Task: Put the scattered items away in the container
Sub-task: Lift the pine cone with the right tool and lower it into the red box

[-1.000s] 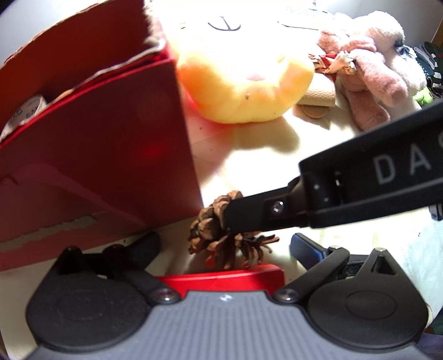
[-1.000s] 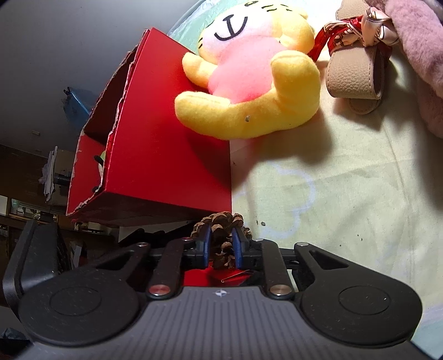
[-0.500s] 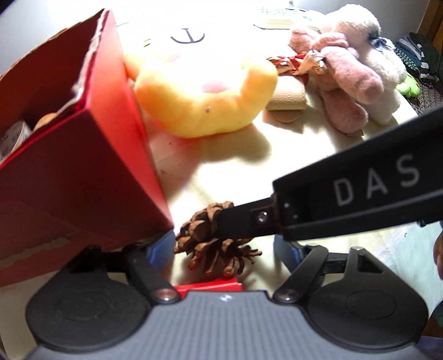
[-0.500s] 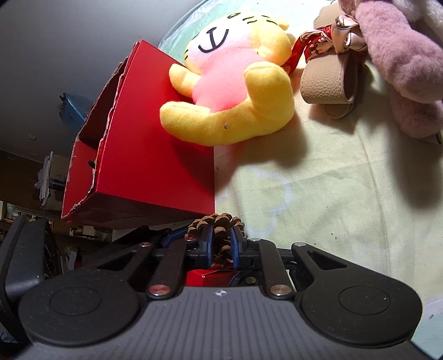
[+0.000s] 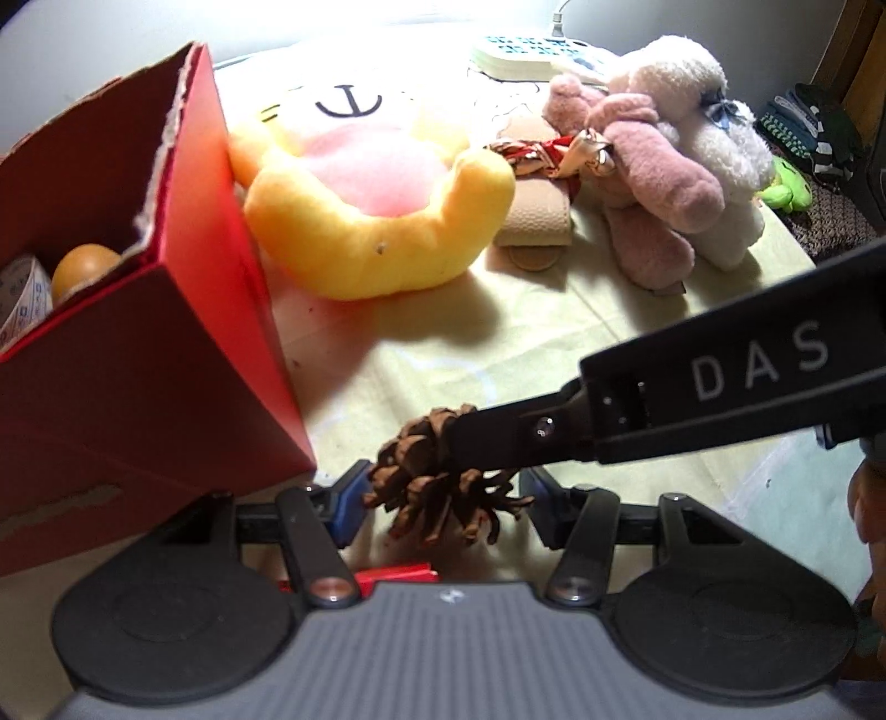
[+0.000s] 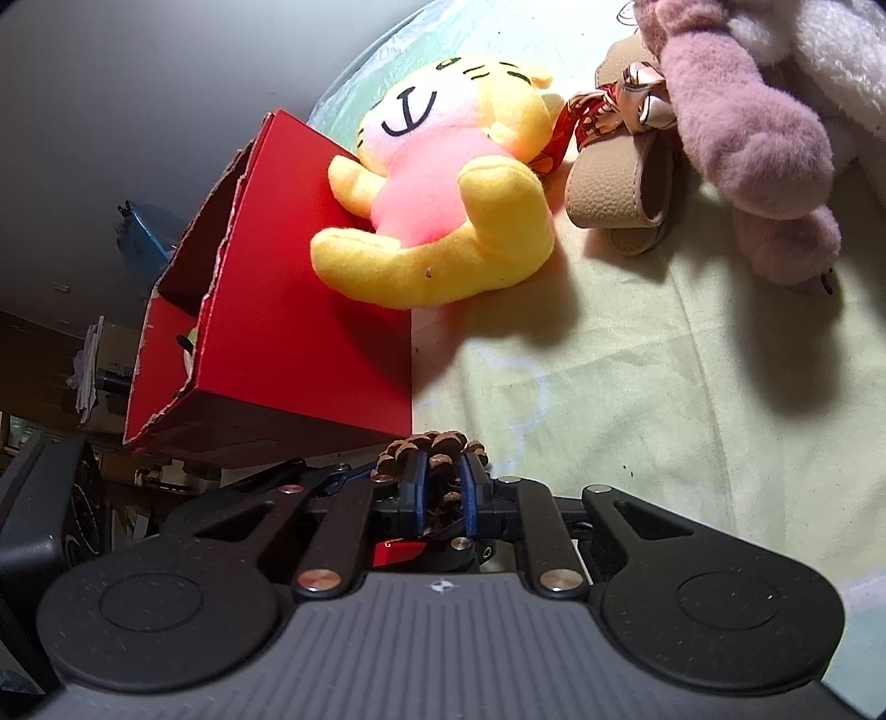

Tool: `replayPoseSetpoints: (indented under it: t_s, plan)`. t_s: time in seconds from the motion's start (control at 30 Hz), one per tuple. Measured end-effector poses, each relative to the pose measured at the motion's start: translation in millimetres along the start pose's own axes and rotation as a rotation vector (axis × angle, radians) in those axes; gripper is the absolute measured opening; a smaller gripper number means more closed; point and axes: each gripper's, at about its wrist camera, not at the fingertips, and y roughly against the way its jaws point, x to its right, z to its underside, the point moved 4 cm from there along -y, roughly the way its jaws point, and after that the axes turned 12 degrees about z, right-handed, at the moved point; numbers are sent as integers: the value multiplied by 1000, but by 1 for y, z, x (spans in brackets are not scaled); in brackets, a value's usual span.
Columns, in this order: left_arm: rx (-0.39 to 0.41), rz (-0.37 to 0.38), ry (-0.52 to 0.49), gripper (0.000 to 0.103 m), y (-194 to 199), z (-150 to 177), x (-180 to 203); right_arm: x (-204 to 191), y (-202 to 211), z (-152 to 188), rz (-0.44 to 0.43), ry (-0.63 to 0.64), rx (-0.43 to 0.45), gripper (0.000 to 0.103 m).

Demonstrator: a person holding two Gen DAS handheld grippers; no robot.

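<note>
Right gripper (image 6: pixel 442 490) clamped on pine cone (image 6: pixel 437 451), blue pads pressed into its scales from both sides; cone tip sticks out past the fingertips. In the left wrist view the same cone (image 5: pixel 429 476) hangs off the end of the right gripper's black finger, which comes in from the right, marked "DAS". Left gripper (image 5: pixel 440 498) jaws spread wide apart, nothing between them but the cone, which sits in the gap without touching either pad.

Red box (image 5: pixel 183 343) just beside the cone on the left, open top with torn cardboard rim; inside, an orange ball (image 5: pixel 83 263) and a paper roll (image 5: pixel 19 299) are visible. Cone is outside the box, near its lower corner, over the pale yellow cloth (image 5: pixel 443 343).

Farther back: yellow plush tiger (image 6: pixel 443 221) lying against the box's far side. Beyond it a tan leather pouch (image 6: pixel 620 188) with a red patterned ribbon (image 6: pixel 609 111), then a pink plush (image 5: pixel 653 183) and white plush (image 5: pixel 720 144) touching each other. At far edge, a calculator-like keypad (image 5: pixel 520 52).
</note>
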Motion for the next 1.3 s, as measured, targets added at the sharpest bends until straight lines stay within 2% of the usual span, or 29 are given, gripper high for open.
replayPoseSetpoints:
  t_s: [0.07, 0.13, 0.3, 0.47, 0.77, 1.0, 1.3]
  plan:
    - [20, 15, -7, 57, 8, 9, 14, -3, 9, 0, 2, 16, 21, 13]
    - [50, 34, -9, 57, 16, 5, 17, -7, 18, 1, 4, 37, 48, 13]
    - [124, 93, 15, 57, 36, -20, 27, -14, 46, -3, -24, 39, 112, 13]
    - [207, 120, -5, 57, 66, -38, 34, -27, 76, -13, -69, 39, 182, 13]
    - [293, 129, -45, 57, 106, -69, 15, -77, 95, -34, -80, 79, 295, 13]
    - [328, 57, -27, 57, 133, -83, -40, -141, 68, -60, -109, 160, 309, 14]
    - [233, 28, 107, 57, 113, -69, -133, -196, -16, -72, -67, 223, 175, 15]
